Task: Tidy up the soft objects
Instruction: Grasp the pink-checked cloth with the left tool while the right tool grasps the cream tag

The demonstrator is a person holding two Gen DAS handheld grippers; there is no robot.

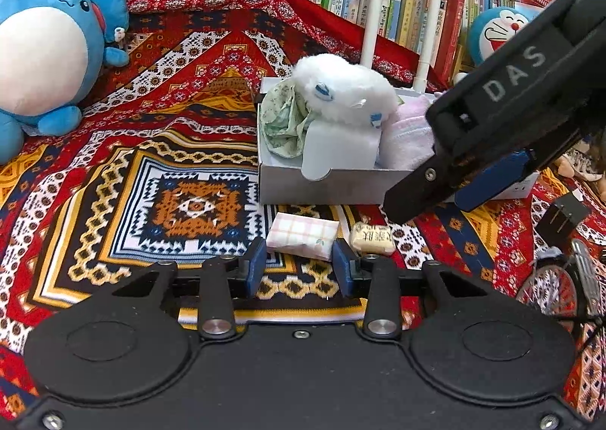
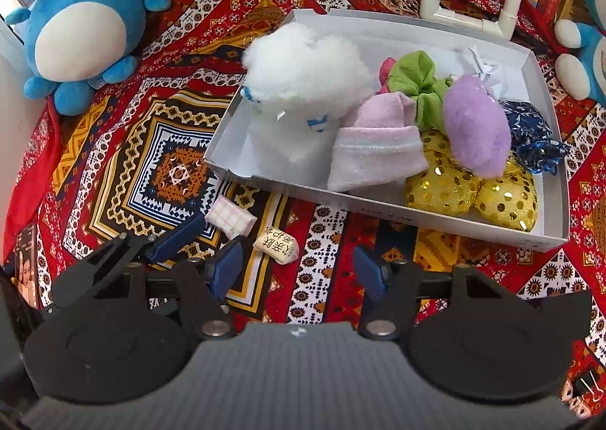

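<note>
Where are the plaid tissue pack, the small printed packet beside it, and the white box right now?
Plaid tissue pack [image 1: 302,235], left wrist view, middle of its top face.
Small printed packet [image 1: 372,238], left wrist view, centre of its printed face.
White box [image 2: 447,216], right wrist view, near front wall.

In my left wrist view, my right gripper [image 1: 466,183] hides the white box's [image 1: 322,187] right end; the Doraemon plush [image 2: 591,32] is cropped.
</note>
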